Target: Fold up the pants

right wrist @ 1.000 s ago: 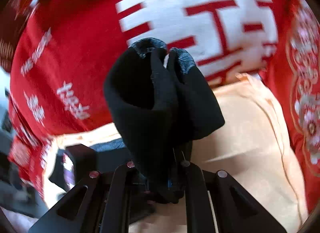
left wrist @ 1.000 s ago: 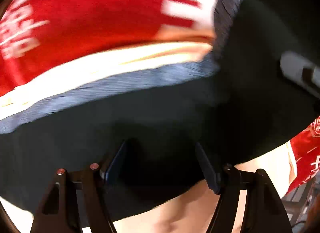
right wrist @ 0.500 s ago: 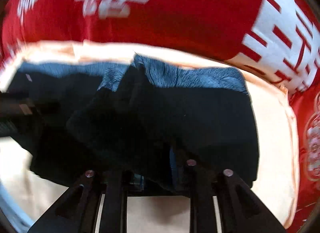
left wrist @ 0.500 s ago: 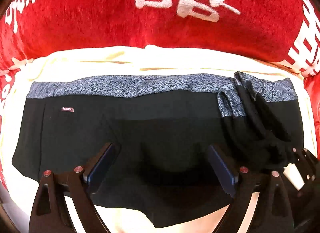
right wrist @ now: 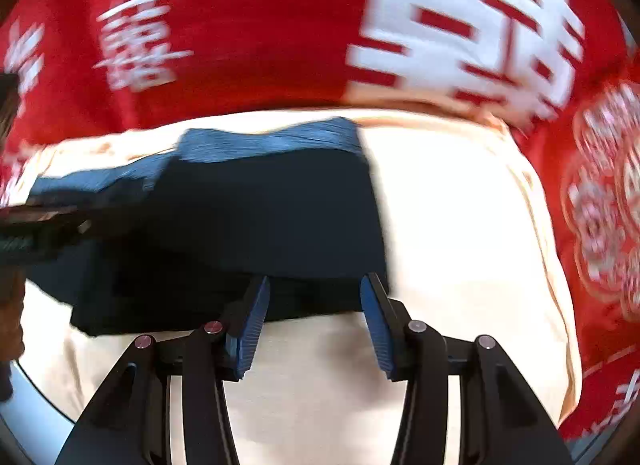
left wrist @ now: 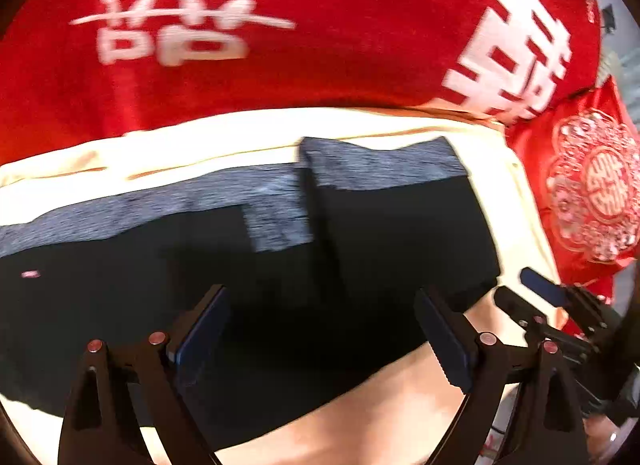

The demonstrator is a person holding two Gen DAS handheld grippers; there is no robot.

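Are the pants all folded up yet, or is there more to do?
Not yet. One fold looks done: the right end of the black pants lies flat over the middle. Nothing is in hand; the left gripper and right gripper are both open. The pants' left part is unfolded on the cream cloth.

We see bare cream sheet (right wrist: 460, 225) open along the right edge and near edge — room for the right tongs (right wrist: 316, 317). The red blanket (right wrist: 260, 25) banks the far edge; the folded pants (right wrist: 260, 217) fill the left.

Black tongs (right wrist: 314, 319), blue ribbed pads (right wrist: 253, 331)
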